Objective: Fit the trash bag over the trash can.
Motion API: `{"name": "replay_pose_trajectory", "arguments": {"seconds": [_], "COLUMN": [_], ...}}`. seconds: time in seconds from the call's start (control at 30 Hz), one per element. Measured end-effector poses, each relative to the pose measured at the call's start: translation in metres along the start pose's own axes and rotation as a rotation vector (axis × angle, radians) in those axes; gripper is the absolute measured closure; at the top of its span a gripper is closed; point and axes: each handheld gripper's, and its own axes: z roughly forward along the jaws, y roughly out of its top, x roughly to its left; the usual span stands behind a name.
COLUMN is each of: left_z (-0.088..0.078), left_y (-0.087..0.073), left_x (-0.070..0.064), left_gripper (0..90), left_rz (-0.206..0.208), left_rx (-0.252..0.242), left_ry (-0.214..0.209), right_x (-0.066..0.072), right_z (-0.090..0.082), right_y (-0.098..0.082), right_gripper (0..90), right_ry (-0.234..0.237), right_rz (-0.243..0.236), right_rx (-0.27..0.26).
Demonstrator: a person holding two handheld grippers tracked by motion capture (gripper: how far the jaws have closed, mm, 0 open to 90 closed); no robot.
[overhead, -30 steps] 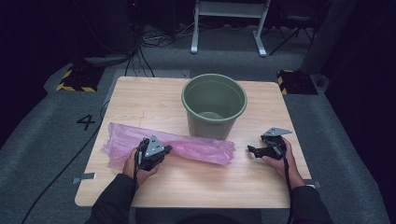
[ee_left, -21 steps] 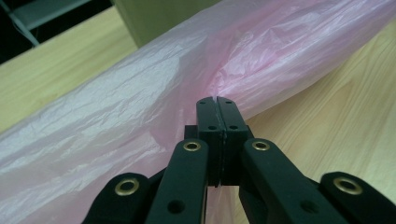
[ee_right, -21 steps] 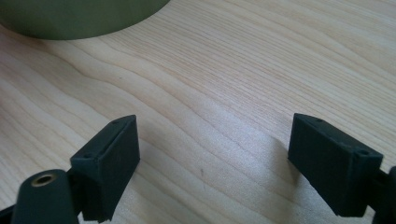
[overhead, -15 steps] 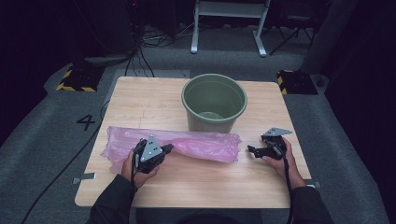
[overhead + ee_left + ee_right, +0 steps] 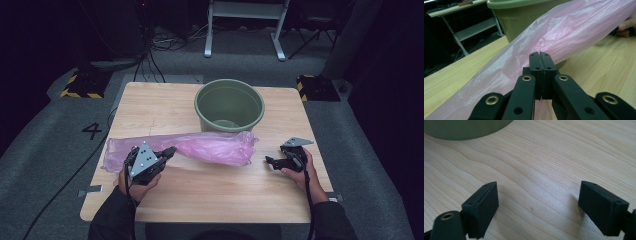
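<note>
A long pink plastic bag lies crumpled across the wooden table, in front of a green bucket. My left gripper is shut on the bag's near edge toward its left end and holds that part raised off the table. In the left gripper view the jaws press together on the pink film, with the bucket behind. My right gripper rests low at the table's right, pointing left toward the bag's end. It stands open over bare wood with nothing between the pads.
The bucket's base shows beyond the right gripper. Grey floor surrounds the table, with a painted "4", cables, yellow-black striped blocks and a white desk frame at the back.
My left gripper has risen and drawn the pink bag up with it; the bag's right end now reaches further right, in front of the bucket. The right gripper has not moved.
</note>
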Motion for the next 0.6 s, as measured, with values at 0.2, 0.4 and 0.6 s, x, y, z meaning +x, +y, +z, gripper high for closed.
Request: {"name": "replay_pose_trajectory", "arguments": {"seconds": [0.2, 0.4, 0.6], "left_z": [-0.008, -0.015, -0.032], "left_y": [0.007, 0.015, 0.031], "left_x": [0.008, 0.021, 0.033], "left_gripper": [89.8, 89.8, 89.8], "left_rz": [-0.003, -0.025, -0.044], "left_rx": [-0.028, -0.076, -0.154], "left_ry": [0.027, 0.057, 0.094], "right_x": [0.000, 0.000, 0.001], "right_z": [0.000, 0.000, 0.000], "right_y": [0.000, 0.000, 0.000], "right_gripper": [16.5, 16.5, 16.5], "right_ry": [-0.002, -0.002, -0.005], "right_rz": [-0.001, 0.002, 0.004], "right_rx": [0.000, 0.002, 0.002]}}
